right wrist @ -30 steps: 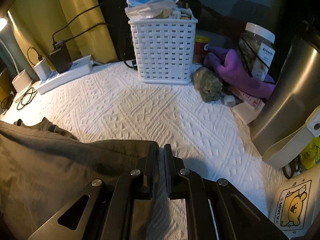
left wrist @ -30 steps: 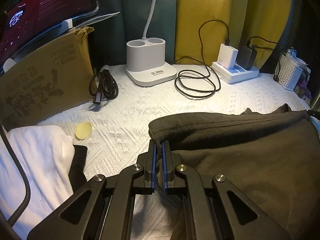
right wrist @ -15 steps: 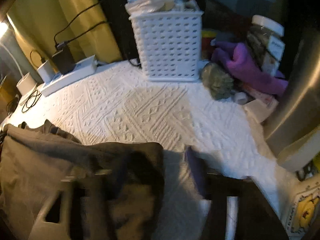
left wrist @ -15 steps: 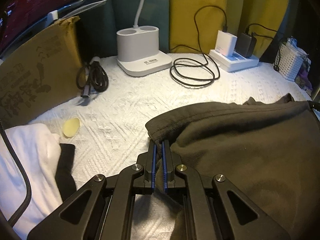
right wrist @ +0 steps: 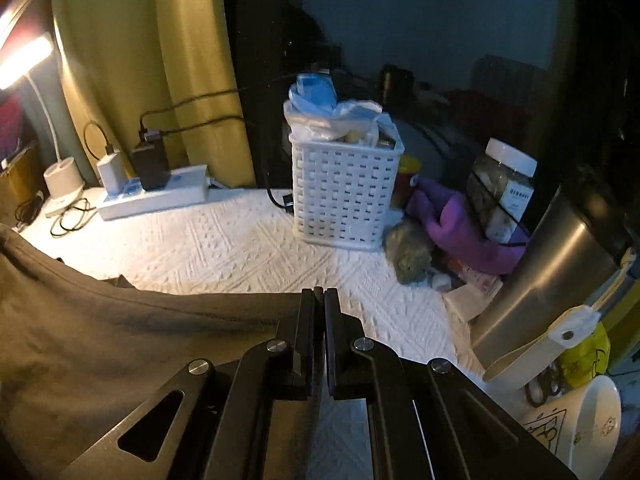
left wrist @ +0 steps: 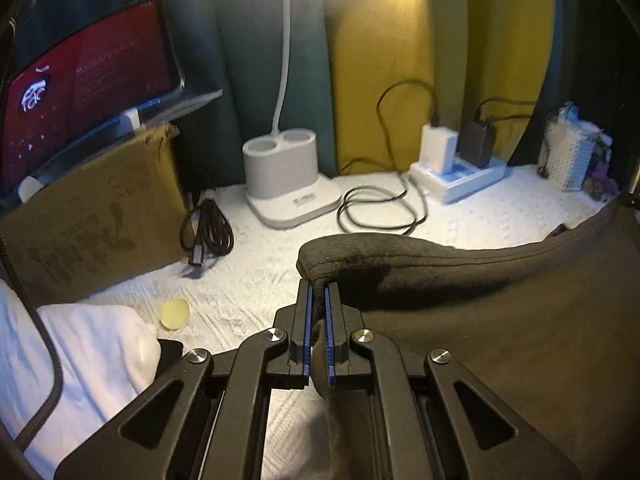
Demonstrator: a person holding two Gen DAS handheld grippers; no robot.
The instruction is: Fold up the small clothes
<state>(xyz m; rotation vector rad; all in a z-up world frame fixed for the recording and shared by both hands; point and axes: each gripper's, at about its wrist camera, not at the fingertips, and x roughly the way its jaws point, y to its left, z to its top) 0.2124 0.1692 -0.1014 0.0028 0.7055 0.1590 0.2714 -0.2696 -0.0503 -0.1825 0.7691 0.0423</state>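
Note:
A dark olive-brown garment (left wrist: 500, 300) hangs stretched between my two grippers, lifted above the white textured cloth (left wrist: 256, 280) on the table. My left gripper (left wrist: 317, 286) is shut on the garment's left corner, whose hem folds over the fingertips. In the right wrist view the same garment (right wrist: 120, 332) fills the lower left, and my right gripper (right wrist: 318, 294) is shut on its right corner, with a sliver of fabric showing between the jaws. Part of the garment's lower half is hidden under the gripper bodies.
Left view: cardboard box (left wrist: 92, 216), coiled cable (left wrist: 206, 234), white lamp base (left wrist: 288, 184), power strip with chargers (left wrist: 456, 176), yellow disc (left wrist: 174, 312), white folded fabric (left wrist: 80, 352). Right view: white basket (right wrist: 344, 192), purple cloth (right wrist: 460, 228), jar (right wrist: 504, 192), steel container (right wrist: 552, 276).
Both grippers have lifted, raising the garment off the table and stretching it between them. The right gripper, open and blurred half a second ago, is now closed on the garment's corner.

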